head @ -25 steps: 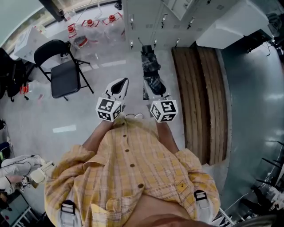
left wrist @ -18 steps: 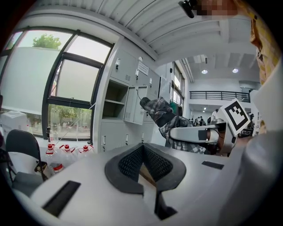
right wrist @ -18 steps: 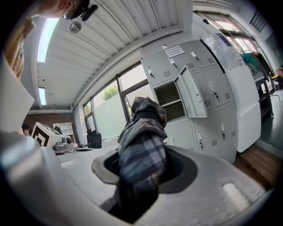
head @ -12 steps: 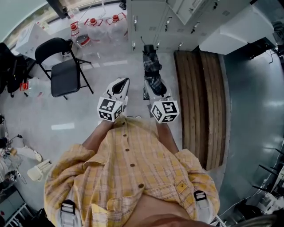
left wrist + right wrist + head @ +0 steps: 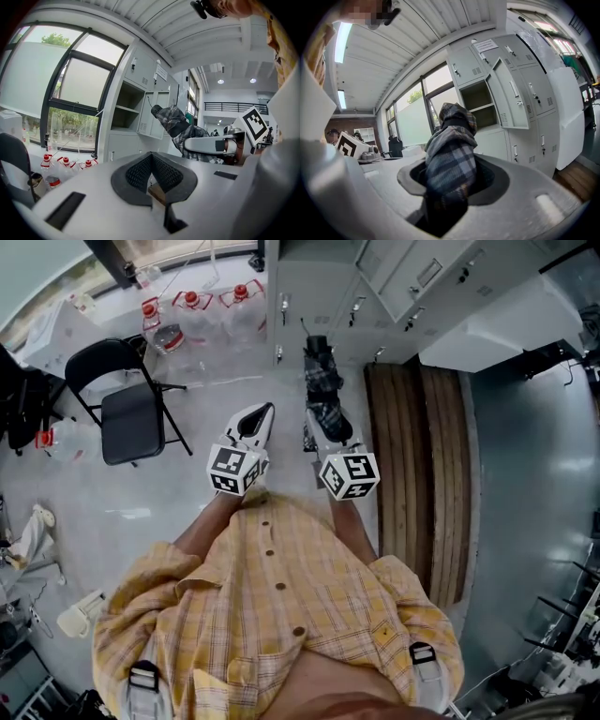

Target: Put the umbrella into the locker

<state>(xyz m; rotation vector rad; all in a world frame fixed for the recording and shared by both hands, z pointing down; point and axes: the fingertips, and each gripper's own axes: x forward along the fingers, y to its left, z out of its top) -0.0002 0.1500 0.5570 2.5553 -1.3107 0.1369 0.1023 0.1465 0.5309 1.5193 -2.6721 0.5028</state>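
Head view: the right gripper (image 5: 326,430) is clamping the folded umbrella (image 5: 321,381) near its lower end, so its length is pointing ahead at the lockers (image 5: 309,282). The left gripper (image 5: 262,414) is riding alongside, tips together. A bench (image 5: 422,456) is edging the floor (image 5: 234,371) on the right. Left gripper view: the pads are meeting on nothing. Right gripper view: plaid cloth is filling the jaws, and the open compartment (image 5: 480,101) is standing behind it with its door (image 5: 508,93) swung right, likely leaving room to enter.
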